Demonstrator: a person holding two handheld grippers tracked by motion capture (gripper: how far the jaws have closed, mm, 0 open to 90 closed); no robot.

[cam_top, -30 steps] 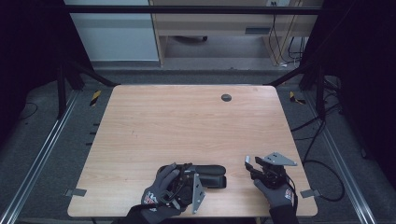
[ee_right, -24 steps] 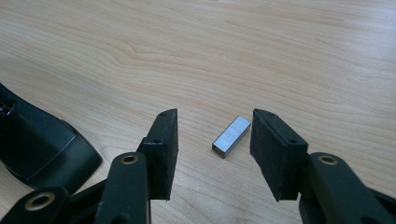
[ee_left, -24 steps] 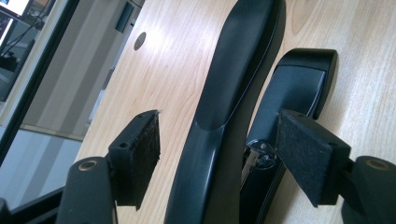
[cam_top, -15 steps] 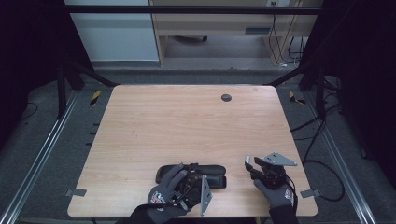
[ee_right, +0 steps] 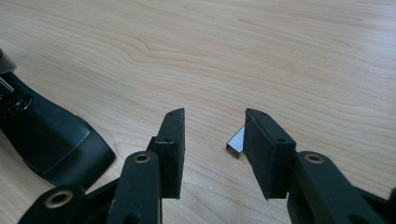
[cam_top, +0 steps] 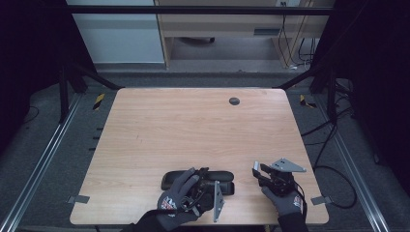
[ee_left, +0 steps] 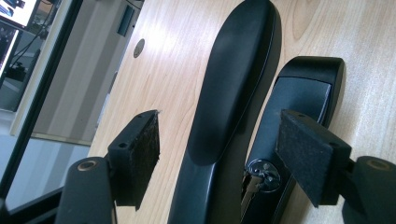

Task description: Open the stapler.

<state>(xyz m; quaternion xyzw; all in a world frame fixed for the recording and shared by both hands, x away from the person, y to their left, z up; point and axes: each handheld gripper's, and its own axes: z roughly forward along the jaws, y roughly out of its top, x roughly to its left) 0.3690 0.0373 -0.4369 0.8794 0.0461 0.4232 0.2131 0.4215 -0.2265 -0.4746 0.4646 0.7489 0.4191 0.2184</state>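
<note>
Near the front edge of the tabletop (cam_top: 145,130), the black stapler (cam_top: 198,180) is seen lying swung open, its top arm (ee_left: 233,84) beside the base (ee_left: 303,98), the magazine bared. The left claw (cam_top: 205,186) is held spread around the top arm: the pads (ee_left: 140,154) stand clear on either side, nothing pressed yet. So the stapler is opened, but not yet steadied.

Over to the right, well apart from the stapler, the right claw (ee_right: 212,154) is poised low over a small strip of staples (ee_right: 236,141) resting on the wood. Its jaws have just been closing in and now stand at a middling gap; the strip is found just beside the inner face of one pad (ee_right: 261,149), partly hidden, and not yet pinched.

Judged from this, the work is early: the strip remains to be gripped, carried across, and slid into the open magazine, then the stapler shut.

Farther back, only a dark round grommet (cam_top: 234,101) is noted.
</note>
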